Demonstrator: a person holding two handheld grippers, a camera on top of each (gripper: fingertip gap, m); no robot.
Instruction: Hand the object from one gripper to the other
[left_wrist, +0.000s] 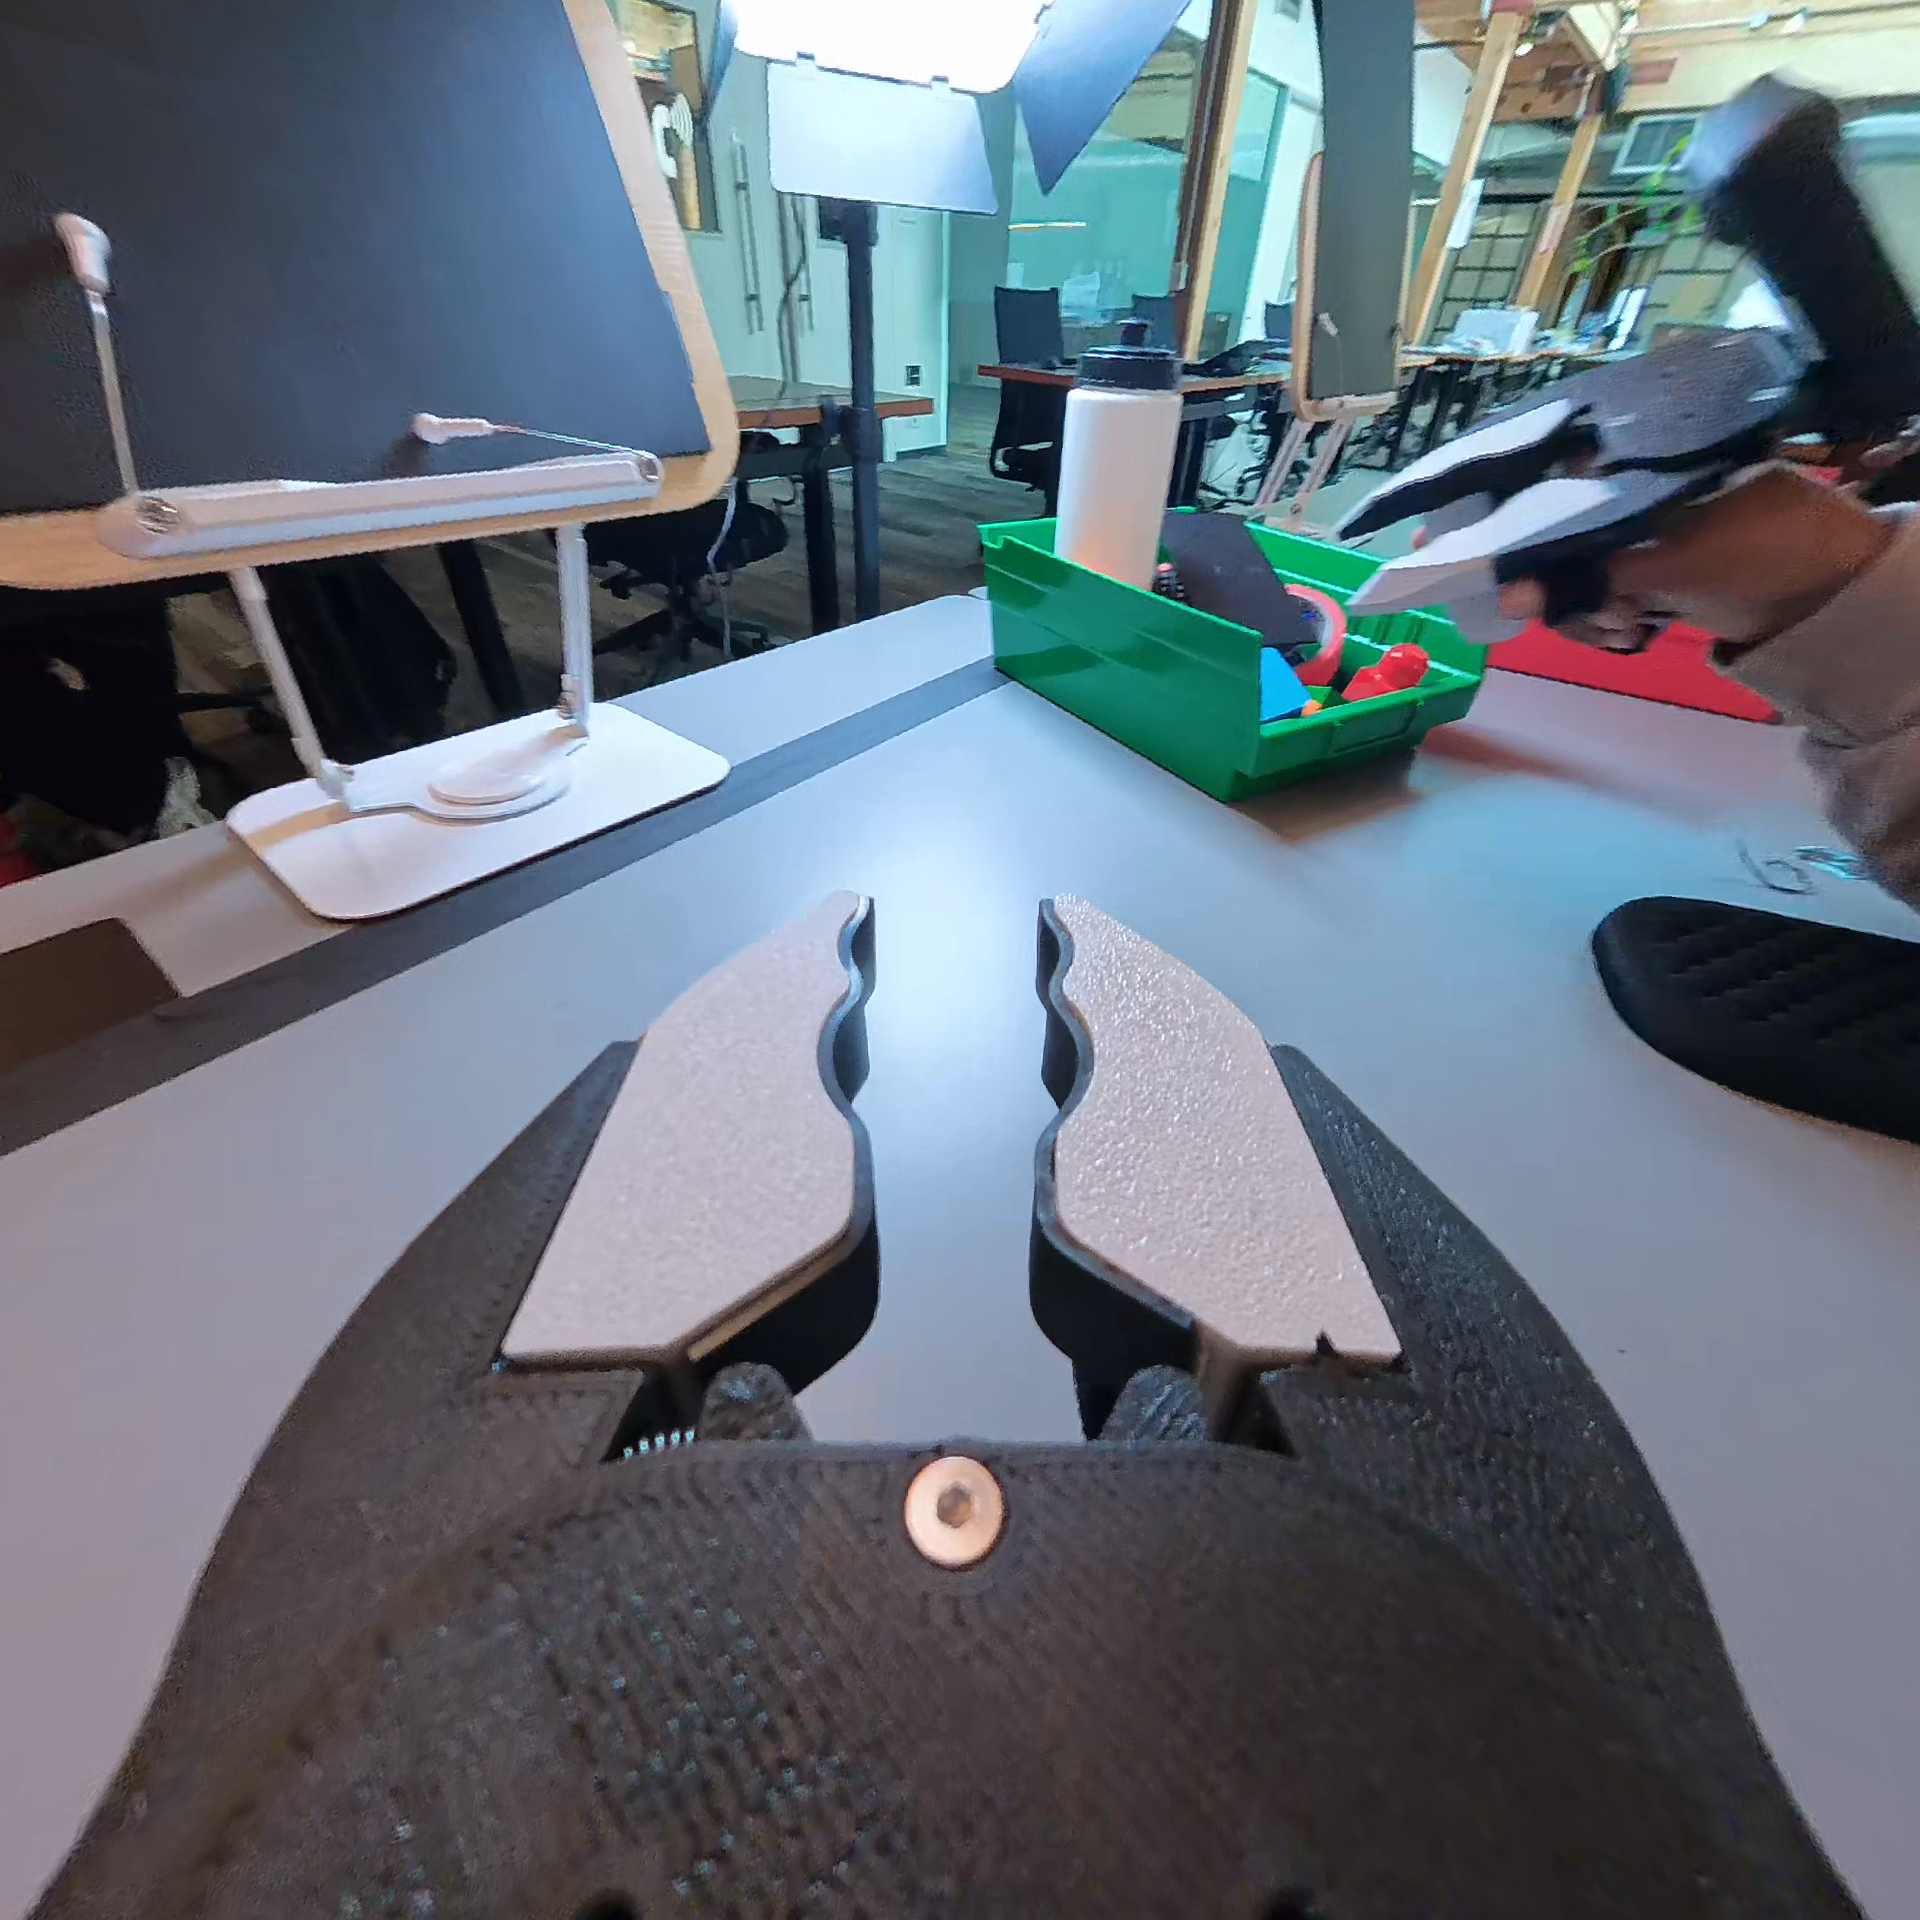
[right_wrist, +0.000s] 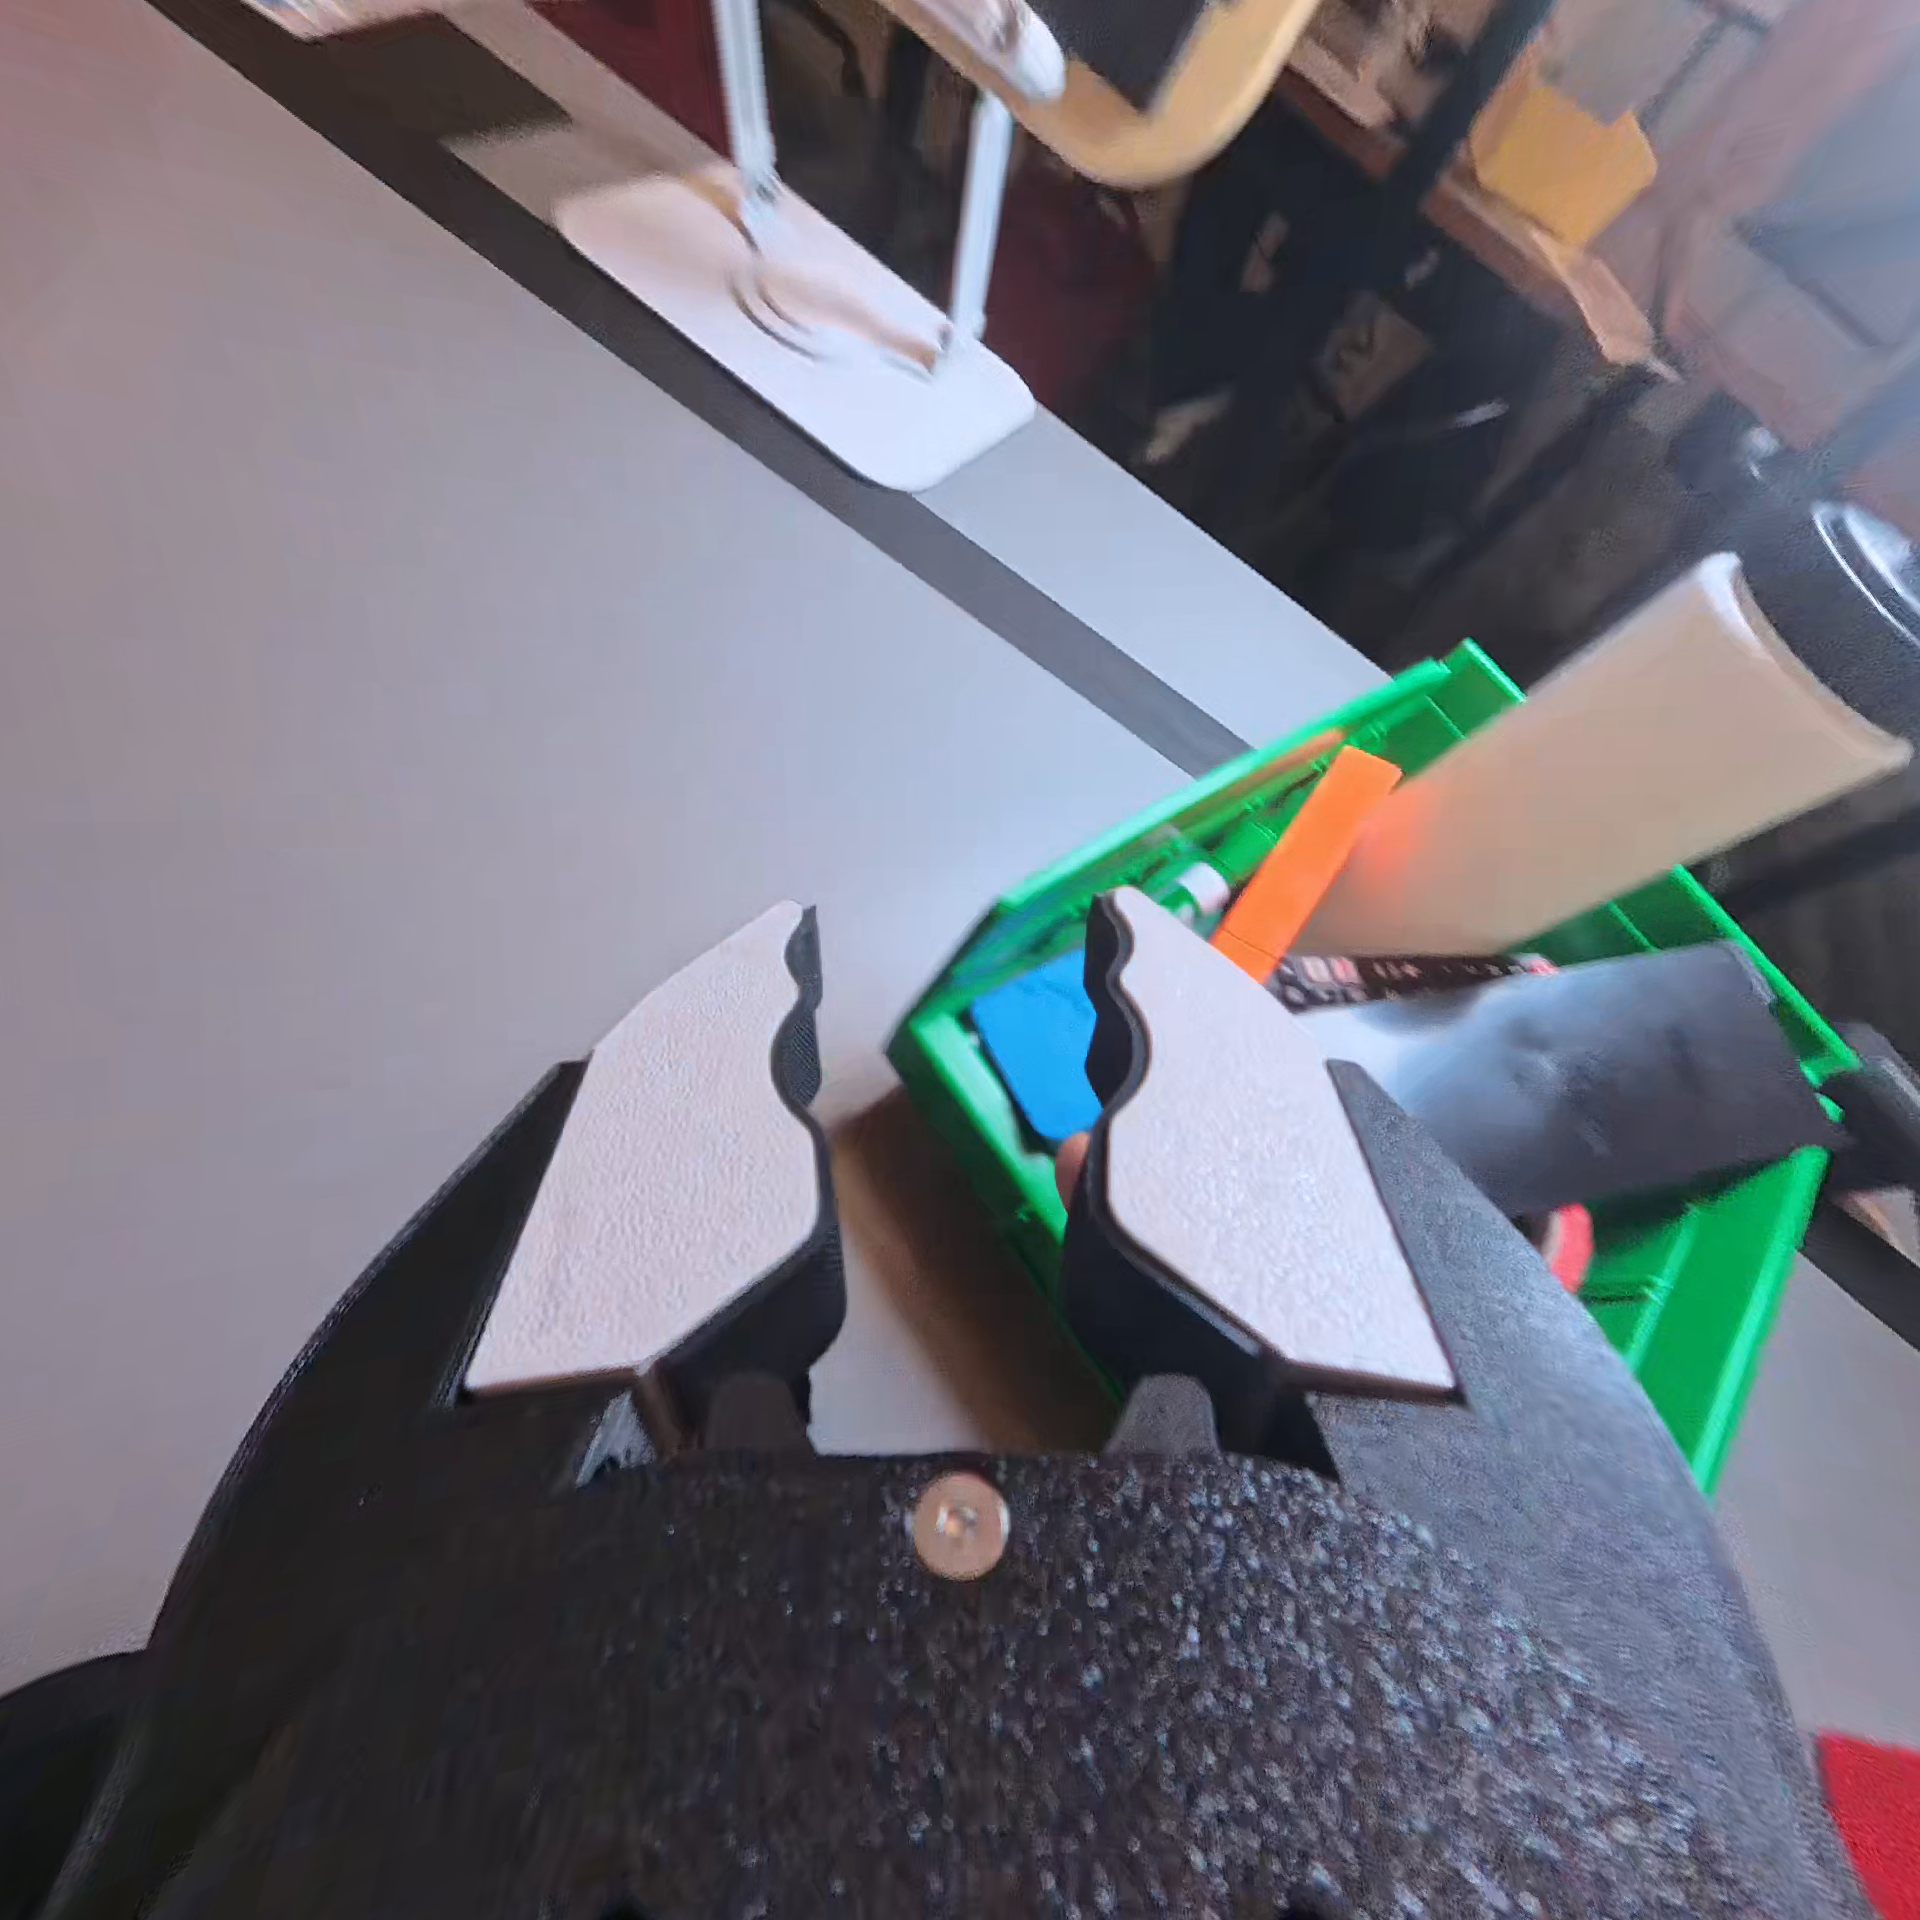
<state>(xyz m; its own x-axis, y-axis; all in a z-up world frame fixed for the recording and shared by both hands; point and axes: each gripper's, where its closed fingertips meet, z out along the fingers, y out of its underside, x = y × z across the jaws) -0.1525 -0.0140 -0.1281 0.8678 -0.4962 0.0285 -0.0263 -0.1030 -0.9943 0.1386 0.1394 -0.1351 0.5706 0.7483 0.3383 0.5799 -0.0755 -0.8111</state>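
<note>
Two grippers are in view, both with jaws apart and nothing between them. The left gripper hovers low over the grey tabletop, well short of the green bin. The right gripper hangs tilted over the bin's near edge. Inside the bin stand a white bottle, a black sheet, a blue block, an orange piece and a red toy; which one is the object to hand over cannot be told.

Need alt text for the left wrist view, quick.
The left hand-held gripper hangs open and empty over a grey table. Far right, the right hand-held gripper, also open, reaches over a green bin holding a white bottle.
</note>
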